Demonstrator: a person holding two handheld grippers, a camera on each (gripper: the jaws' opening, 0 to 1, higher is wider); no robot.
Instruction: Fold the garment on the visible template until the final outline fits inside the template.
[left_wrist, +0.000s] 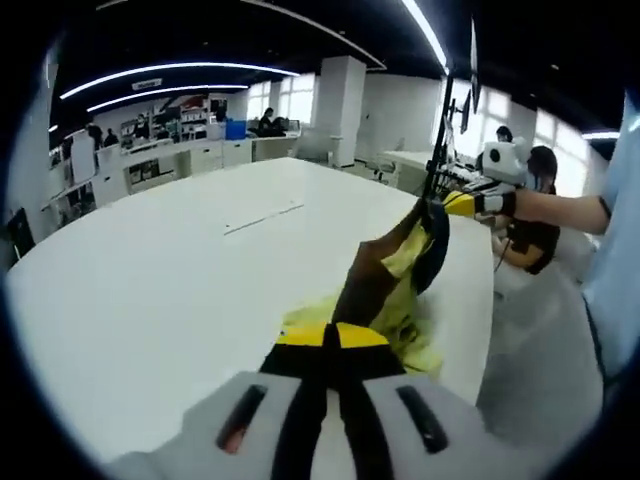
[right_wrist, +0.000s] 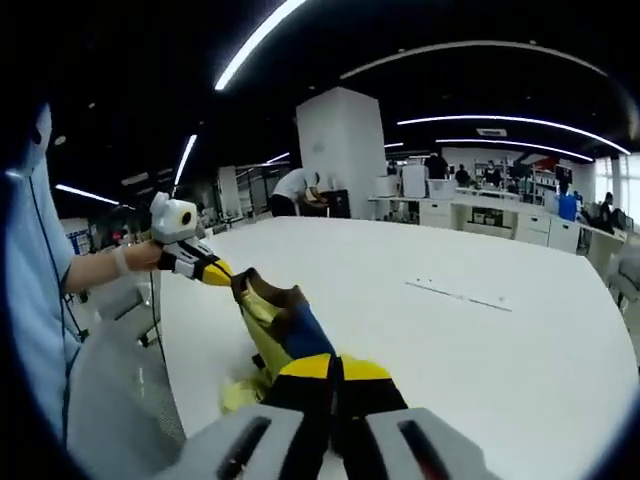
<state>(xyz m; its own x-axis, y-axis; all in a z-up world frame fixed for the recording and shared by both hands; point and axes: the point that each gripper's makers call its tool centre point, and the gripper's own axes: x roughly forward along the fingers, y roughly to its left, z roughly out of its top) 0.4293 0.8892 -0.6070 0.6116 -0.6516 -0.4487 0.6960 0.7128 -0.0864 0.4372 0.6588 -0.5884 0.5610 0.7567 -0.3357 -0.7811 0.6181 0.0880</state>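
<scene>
A yellow, brown and dark blue garment (left_wrist: 385, 280) hangs stretched between both grippers over the right part of the white table (left_wrist: 150, 290). My left gripper (left_wrist: 332, 338) is shut on its near end, and my right gripper (left_wrist: 455, 203), held by a hand, is shut on its far end. In the right gripper view the garment (right_wrist: 280, 325) runs from my right gripper (right_wrist: 335, 368) up to my left gripper (right_wrist: 215, 270), with a bunched yellow part resting on the table (right_wrist: 480, 350). A faint line mark (left_wrist: 262, 217) lies on the table, also seen as a thin line (right_wrist: 460, 295).
The table edge (left_wrist: 490, 330) runs close beside the garment, with grey floor beyond. A seated person (left_wrist: 535, 220) and a black stand (left_wrist: 440, 140) are past the far corner. A white pillar (right_wrist: 340, 150) and desks with people stand behind.
</scene>
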